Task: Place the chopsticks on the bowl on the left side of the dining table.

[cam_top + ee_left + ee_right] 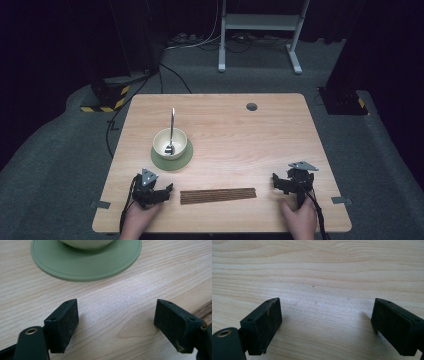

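Your left gripper (159, 192) rests on the table (280, 130) just left of the brown slat mat (218, 195), jaws spread wide and empty. Your right gripper (284, 184) sits near the mat's right end, jaws also wide over bare wood. The bowl (170, 143) with its spoon (171, 128) stands on a green saucer (172, 161) just beyond your left gripper.

Table (280, 125) brightly lit – surroundings dark; soft shadows, close views slightly blurred.
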{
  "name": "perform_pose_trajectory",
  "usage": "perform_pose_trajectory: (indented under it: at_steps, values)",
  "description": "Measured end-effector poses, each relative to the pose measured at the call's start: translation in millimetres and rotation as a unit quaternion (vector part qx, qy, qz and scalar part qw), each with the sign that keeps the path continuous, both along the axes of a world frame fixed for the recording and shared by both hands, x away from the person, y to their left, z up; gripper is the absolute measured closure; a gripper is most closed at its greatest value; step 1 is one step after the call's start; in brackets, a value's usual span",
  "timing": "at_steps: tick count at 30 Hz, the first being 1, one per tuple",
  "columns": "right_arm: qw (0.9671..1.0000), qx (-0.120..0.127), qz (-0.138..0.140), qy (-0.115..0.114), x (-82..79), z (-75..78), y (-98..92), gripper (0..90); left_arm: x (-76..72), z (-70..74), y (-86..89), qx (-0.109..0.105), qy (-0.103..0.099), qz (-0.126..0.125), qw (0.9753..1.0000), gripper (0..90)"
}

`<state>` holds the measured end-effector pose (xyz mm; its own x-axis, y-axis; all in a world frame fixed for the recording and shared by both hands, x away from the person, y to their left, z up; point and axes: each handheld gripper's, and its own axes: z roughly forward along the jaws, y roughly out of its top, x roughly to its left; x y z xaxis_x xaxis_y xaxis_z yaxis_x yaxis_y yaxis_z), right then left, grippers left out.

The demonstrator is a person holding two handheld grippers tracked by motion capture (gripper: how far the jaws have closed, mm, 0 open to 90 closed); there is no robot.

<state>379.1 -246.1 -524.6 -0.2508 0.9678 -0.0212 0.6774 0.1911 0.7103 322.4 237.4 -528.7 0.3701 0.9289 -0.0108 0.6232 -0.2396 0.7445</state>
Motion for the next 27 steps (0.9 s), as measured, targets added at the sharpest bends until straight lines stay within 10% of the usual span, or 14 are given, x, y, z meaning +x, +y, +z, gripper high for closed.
perform_pose_trajectory:
  at_steps: [27]
  values:
    - [0.9996,0.005,0.023,0.013,2.1,1.7,-3.0,9.4,-1.4,1.0,2.8,-0.004,0.004,0.001,1.0000,22.3]
